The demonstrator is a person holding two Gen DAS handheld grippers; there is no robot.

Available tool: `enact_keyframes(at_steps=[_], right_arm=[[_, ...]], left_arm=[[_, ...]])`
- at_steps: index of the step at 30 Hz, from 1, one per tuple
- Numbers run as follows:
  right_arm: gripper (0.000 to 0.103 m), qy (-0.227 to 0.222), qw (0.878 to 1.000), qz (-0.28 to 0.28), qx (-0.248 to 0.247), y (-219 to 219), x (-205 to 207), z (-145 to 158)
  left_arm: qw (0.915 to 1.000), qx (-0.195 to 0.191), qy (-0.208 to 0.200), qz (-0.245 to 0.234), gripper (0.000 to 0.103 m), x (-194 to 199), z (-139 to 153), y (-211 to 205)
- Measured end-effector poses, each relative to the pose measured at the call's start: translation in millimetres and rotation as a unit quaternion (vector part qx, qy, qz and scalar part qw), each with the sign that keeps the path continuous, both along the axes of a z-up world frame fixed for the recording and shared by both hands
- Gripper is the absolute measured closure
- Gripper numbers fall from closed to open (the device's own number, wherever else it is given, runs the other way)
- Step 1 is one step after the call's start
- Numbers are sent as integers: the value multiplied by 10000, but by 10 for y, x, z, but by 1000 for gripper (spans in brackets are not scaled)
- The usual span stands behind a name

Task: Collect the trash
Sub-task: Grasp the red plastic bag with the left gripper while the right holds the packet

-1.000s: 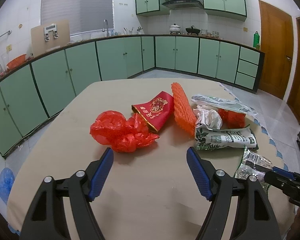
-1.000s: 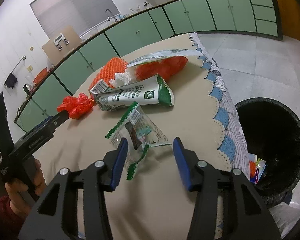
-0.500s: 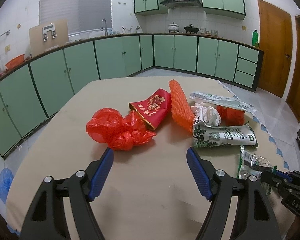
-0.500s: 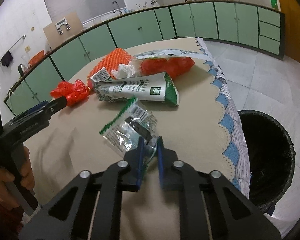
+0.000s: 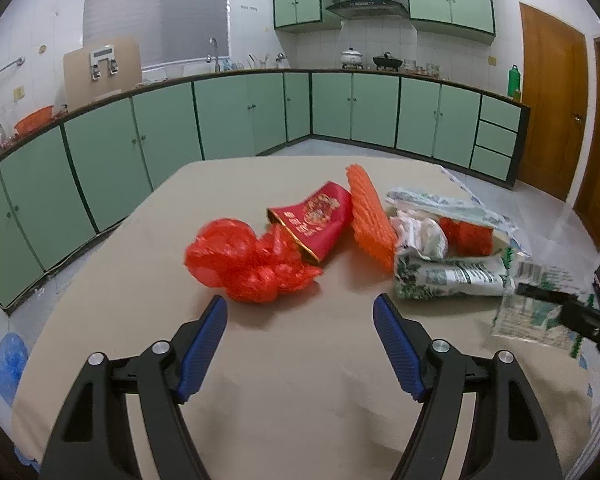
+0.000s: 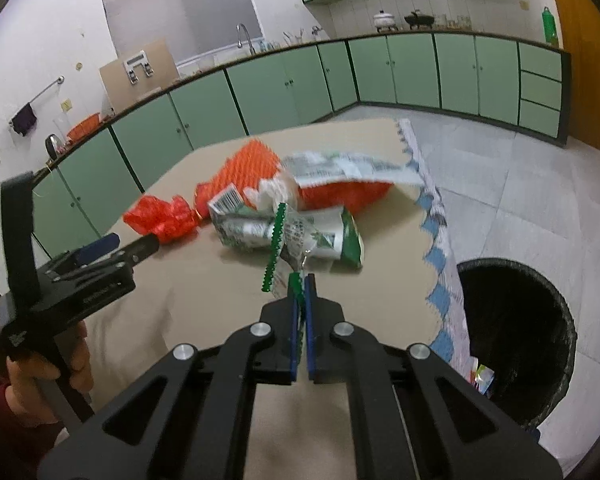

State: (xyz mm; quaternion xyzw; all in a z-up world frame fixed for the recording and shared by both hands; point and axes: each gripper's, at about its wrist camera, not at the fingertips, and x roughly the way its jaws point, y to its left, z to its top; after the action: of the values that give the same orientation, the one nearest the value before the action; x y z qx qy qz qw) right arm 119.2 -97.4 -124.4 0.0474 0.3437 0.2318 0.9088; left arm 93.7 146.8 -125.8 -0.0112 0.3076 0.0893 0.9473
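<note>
A clear wrapper with a green zigzag edge (image 6: 286,236) hangs just above the table. My right gripper (image 6: 300,280) is shut on its corner, the jaws closing the last bit with the film pinched between the pads. In the left wrist view the same wrapper (image 5: 532,312) hangs at the far right from the right gripper (image 5: 524,292). My left gripper (image 5: 300,312) stands open over bare cloth, just short of a crumpled red plastic bag (image 5: 244,264). Behind the bag lie a red pouch with gold print (image 5: 316,220), an orange foam net (image 5: 370,216) and a green-and-white packet (image 5: 448,276).
A black bin (image 6: 512,320) with a dark liner stands on the floor by the table's right edge (image 6: 440,280), some litter inside. Crumpled white paper (image 5: 420,232) and a long printed wrapper (image 5: 452,204) lie in the heap. A hand (image 6: 32,376) holds the left gripper (image 6: 134,246).
My right gripper has shut on the clear wrapper and raised it off the table, rolling a little. The left gripper has stayed open in the same place.
</note>
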Motion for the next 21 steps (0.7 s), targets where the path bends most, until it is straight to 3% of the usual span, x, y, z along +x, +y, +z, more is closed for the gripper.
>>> enact_keyframes(at_steps=[8,21], right_arm=[[102,-193,9996,71,195,44,-11,142],[102,-299,9984,411,262,376,167,217]], left_arm=[[9990,141,-77,413,29,93,29,283],[9989,-205,-56,425,26,535,-5,567]])
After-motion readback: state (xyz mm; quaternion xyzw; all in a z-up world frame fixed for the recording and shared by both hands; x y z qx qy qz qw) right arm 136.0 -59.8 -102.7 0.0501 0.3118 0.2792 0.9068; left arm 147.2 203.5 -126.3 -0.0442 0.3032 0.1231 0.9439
